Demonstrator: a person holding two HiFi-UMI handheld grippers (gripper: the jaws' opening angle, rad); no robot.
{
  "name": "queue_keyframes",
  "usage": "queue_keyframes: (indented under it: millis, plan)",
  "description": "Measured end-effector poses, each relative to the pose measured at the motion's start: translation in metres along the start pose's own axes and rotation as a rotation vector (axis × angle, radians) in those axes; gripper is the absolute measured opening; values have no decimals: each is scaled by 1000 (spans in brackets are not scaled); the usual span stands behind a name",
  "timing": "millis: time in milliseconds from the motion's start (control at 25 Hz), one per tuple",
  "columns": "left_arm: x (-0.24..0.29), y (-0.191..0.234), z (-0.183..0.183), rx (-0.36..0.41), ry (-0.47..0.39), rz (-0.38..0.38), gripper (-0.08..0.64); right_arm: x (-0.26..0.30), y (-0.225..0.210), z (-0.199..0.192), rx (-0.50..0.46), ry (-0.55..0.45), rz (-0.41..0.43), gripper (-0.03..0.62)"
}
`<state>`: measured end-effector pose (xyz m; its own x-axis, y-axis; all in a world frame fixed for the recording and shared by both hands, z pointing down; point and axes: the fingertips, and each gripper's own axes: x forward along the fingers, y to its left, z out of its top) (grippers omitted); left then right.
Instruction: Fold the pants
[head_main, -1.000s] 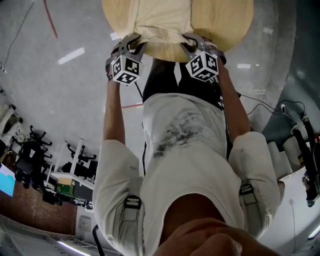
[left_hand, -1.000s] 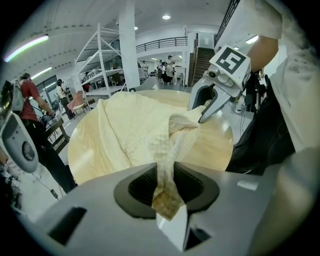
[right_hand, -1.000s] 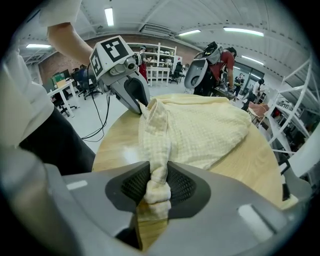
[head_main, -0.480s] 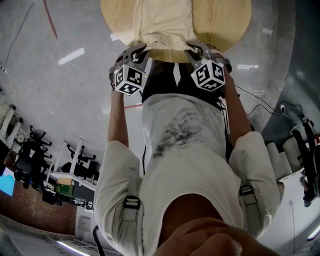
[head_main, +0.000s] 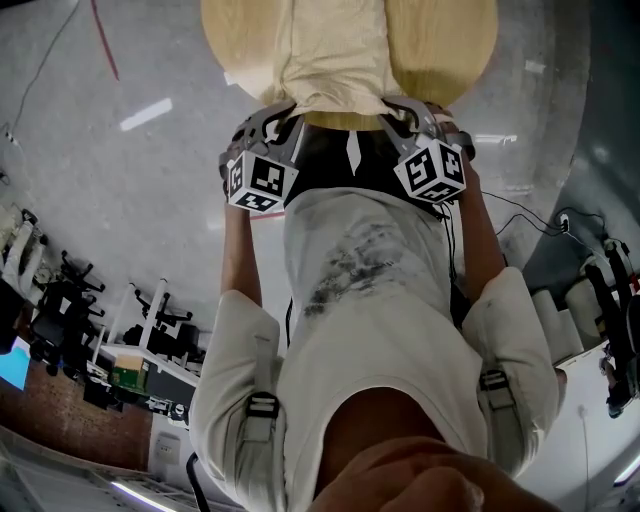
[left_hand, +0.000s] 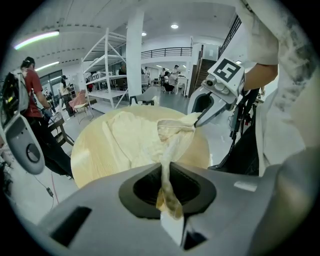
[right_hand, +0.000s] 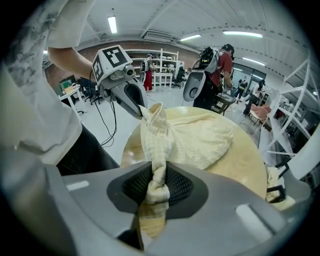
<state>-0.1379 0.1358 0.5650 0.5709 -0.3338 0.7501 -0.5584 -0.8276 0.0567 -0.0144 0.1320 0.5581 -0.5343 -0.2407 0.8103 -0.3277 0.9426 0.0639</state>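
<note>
The round wooden surface (head_main: 450, 50) is the biggest thing in front of you. The pale yellow pants (head_main: 335, 45) lie spread down its middle, with one end at the near rim by your body. That near end is lifted off the wood and stretched between your two tools.

Your left gripper (left_hand: 167, 197) has its jaws closed tight on one corner of that end, with a thin strip of cloth squeezed between them. Your right gripper (right_hand: 152, 190) has its jaws closed on the other corner, with a thicker bunch of cloth in its bite (so its jaws sit a little wider). Both grippers point down, just by the near rim, one on each side of the cloth.

I think you are at the start of a fold. The end is picked up but not laid over yet. Next, I think you need to carry both corners up and across toward the far end of the pants. Keep them level and just as far apart, so the edge lies flat. Hold tight until the cloth is down, then let go.
</note>
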Motion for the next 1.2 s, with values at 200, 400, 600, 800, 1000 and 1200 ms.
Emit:
queue_keyframes:
  millis: [200, 400, 600, 800, 1000, 1200]
  plan:
    - [-10, 8, 32, 11, -39, 30, 49, -20, -18, 9, 1, -28, -22, 75]
    - [-15, 23, 57, 17, -81, 63, 49, -29, -39, 19, 19, -61, -52, 75]
    - [-12, 37, 80, 11, -117, 91, 49, -37, -65, 25, 35, -87, -95, 75]
    - [-10, 58, 87, -13, -141, 121, 49, -32, -86, 37, 52, -108, -131, 75]
    - [-2, 80, 99, -34, -162, 151, 49, -27, -111, 44, 80, -124, -163, 75]
    - [4, 98, 113, -55, -181, 177, 49, -26, -134, 49, 113, -142, -194, 77]
